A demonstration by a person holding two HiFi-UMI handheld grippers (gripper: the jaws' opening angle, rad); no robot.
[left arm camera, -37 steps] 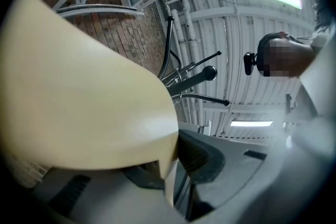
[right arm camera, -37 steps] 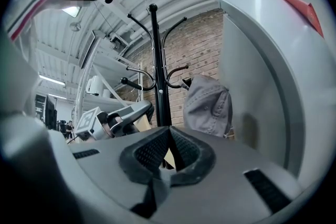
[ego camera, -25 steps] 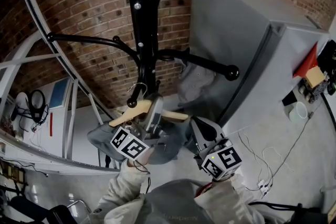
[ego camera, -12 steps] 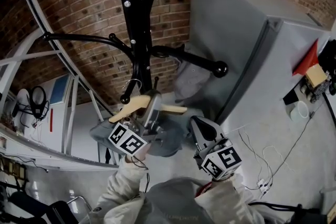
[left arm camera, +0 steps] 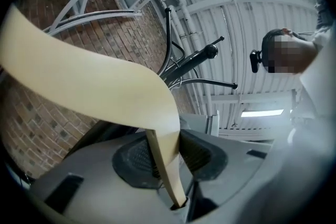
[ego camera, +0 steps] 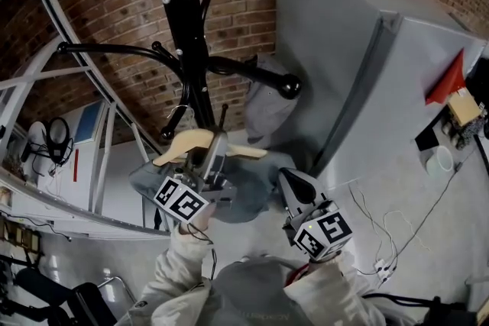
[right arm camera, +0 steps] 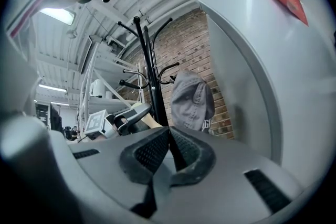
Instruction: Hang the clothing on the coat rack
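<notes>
Wooden hanger (ego camera: pixel 180 141) looks hooked on coat rack (ego camera: pixel 191 50); left gripper (ego camera: pixel 216 154) jaws just opening around it, right gripper (ego camera: pixel 289 178) pressed together, empty; only pull-back remains.

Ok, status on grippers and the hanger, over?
Left gripper jaws just been opening, wooden hanger between them. Right gripper shut, empty. Hook at a lower peg of the coat rack, grey garment hanging below. Grey cap on next peg, apart.

coat rack (ego camera: pixel 185 27) black | hanger (ego camera: pixel 183 140) cream | clothing (ego camera: pixel 248 192) grey | wall (ego camera: pixel 114 4) red brick pattern
</notes>
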